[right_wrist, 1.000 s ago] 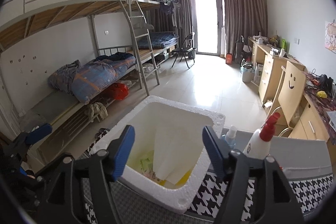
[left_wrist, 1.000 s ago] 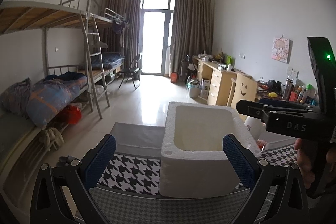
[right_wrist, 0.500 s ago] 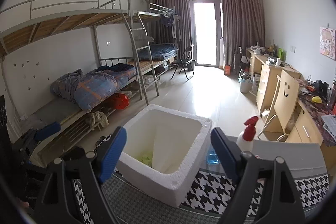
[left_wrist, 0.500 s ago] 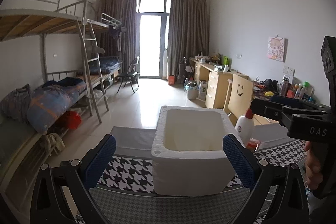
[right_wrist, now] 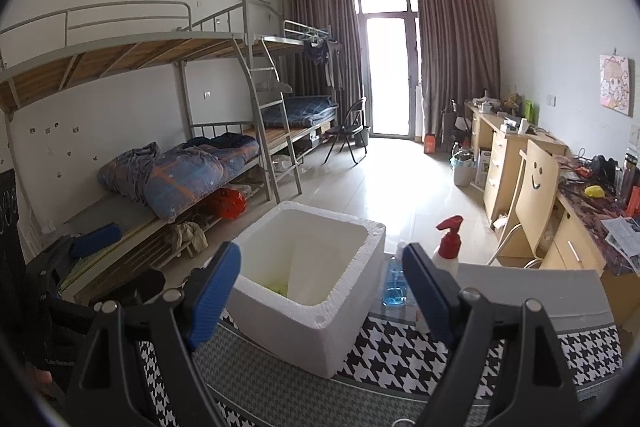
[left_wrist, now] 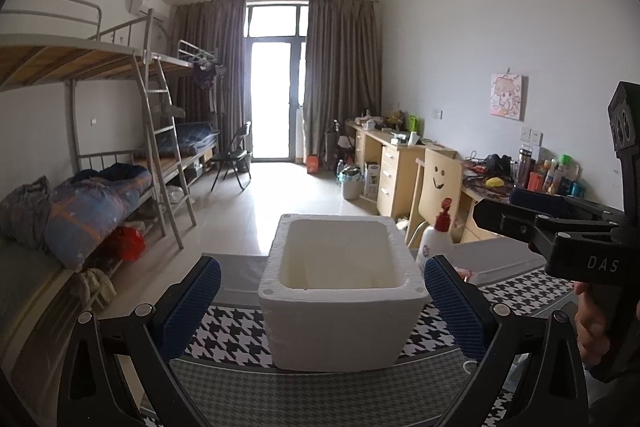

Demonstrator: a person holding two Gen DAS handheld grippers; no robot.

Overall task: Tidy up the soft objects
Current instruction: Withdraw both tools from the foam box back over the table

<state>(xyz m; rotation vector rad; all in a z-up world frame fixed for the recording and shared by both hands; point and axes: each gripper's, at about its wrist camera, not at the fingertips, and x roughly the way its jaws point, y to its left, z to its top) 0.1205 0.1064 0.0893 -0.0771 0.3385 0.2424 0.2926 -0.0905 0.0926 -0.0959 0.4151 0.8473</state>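
Note:
A white foam box [left_wrist: 336, 323] stands on the houndstooth-covered table, its top uncovered. In the right wrist view the foam box [right_wrist: 304, 331] shows a bit of yellow-green soft stuff [right_wrist: 277, 283] low inside; the rest of its floor is hidden by the walls. My left gripper [left_wrist: 322, 263] is open, held back from the box's near side with nothing between the blue pads. My right gripper [right_wrist: 322, 251] is open too, above and behind the box's near corner, also empty. In the left wrist view the right gripper [left_wrist: 536, 211] sits at the right, held by a hand [left_wrist: 596, 319].
A white spray bottle with a red top [right_wrist: 448, 247] and a small bottle of blue liquid [right_wrist: 394, 283] stand just right of the box. The houndstooth cloth [left_wrist: 224, 331] covers the table. Beyond are a smiley-face chair [right_wrist: 536, 187], desks on the right and bunk beds [right_wrist: 180, 171] on the left.
Both grippers have pulled back from the foam box, which now looks smaller and farther off. The right gripper's jaws have spread wider, and less of the box's inside shows.

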